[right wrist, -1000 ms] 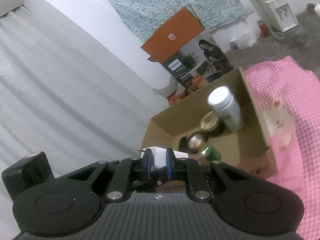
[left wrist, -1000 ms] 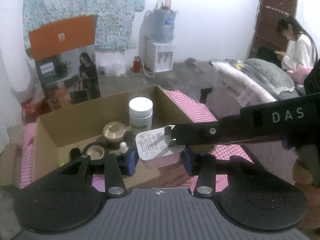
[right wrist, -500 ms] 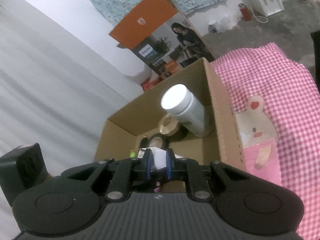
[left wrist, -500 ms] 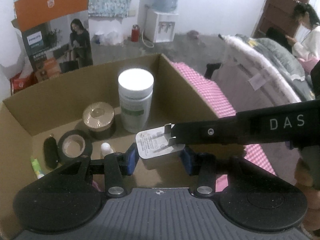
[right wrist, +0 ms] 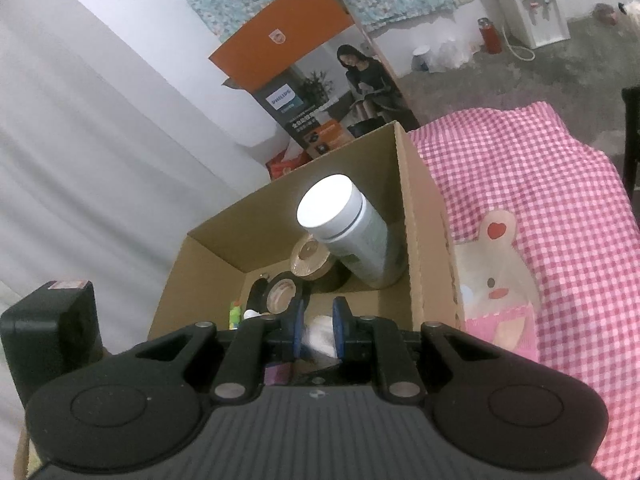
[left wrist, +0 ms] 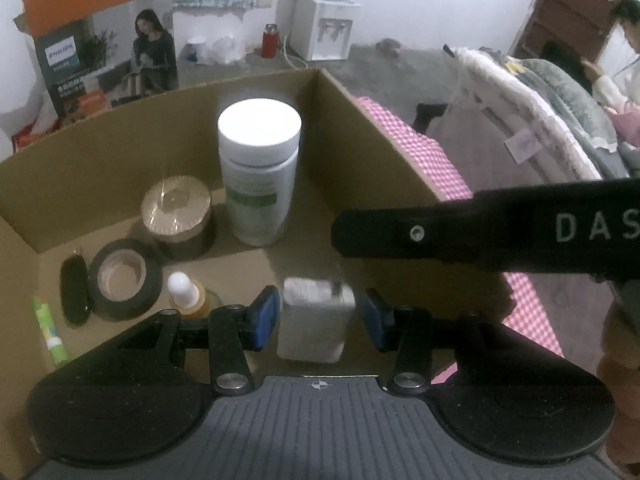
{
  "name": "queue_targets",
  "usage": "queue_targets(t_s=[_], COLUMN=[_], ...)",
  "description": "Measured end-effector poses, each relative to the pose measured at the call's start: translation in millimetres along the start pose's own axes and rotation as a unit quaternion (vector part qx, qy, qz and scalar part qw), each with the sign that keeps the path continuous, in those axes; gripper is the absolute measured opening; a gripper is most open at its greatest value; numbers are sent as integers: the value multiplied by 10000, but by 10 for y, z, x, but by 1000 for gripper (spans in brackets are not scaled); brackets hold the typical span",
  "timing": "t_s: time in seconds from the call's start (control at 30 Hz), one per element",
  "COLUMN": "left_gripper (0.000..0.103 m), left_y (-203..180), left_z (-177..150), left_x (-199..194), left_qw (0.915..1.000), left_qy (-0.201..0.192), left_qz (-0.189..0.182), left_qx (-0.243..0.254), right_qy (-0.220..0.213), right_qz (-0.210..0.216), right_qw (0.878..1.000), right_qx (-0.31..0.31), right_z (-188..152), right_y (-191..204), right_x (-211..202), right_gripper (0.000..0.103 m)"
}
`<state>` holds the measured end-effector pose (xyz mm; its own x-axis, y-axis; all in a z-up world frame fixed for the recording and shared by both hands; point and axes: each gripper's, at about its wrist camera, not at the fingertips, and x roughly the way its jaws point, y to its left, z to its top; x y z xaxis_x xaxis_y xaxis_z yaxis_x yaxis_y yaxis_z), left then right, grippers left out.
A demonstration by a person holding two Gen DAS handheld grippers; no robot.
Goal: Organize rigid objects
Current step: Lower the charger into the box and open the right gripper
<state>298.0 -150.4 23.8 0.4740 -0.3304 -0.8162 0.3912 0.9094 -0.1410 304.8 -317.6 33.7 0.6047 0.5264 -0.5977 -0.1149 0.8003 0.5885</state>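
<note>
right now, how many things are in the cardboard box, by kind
white bottle: 1
gold-lidded jar: 1
black tape roll: 1
dropper bottle: 1
small black item: 1
green tube: 1
white charger: 1
total: 7

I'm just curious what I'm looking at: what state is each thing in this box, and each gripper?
Brown cardboard box: top open.
Tall white plastic bottle: upright, capped.
Round gold-lidded jar: upright, lid on.
Black tape roll: lying flat.
Small amber dropper bottle: upright.
Left gripper: open.
White charger block: blurred, between left pads, touching neither.
Right gripper: nearly closed; grip unclear.
</note>
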Motion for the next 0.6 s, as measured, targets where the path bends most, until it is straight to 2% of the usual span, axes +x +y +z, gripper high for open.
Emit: queue_targets(t_s=[0.2, 0.37, 0.5, 0.6], left_gripper=[48, 50, 51, 51], left_y=[-70, -69, -10, 73], left_z=[-14, -78, -177, -293], left_x=[-97, -354, -611, -783], left_qw=[9998, 9988, 9970, 9950], left_qy=[-150, -444, -721, -876], left_qz=[74, 94, 210, 438], left_qx=[127, 184, 210, 187], right_qy=[-144, -361, -418, -355], right_qz=[-73, -260, -462, -515], right_qw=[9998, 9987, 9975, 9975], right_qx=[-92, -235, -325, -334], right_z=[-6, 1, -13, -81], right_y=[18, 61, 79, 82], right_x=[-88, -257, -358, -404], right_gripper=[18, 18, 19, 19])
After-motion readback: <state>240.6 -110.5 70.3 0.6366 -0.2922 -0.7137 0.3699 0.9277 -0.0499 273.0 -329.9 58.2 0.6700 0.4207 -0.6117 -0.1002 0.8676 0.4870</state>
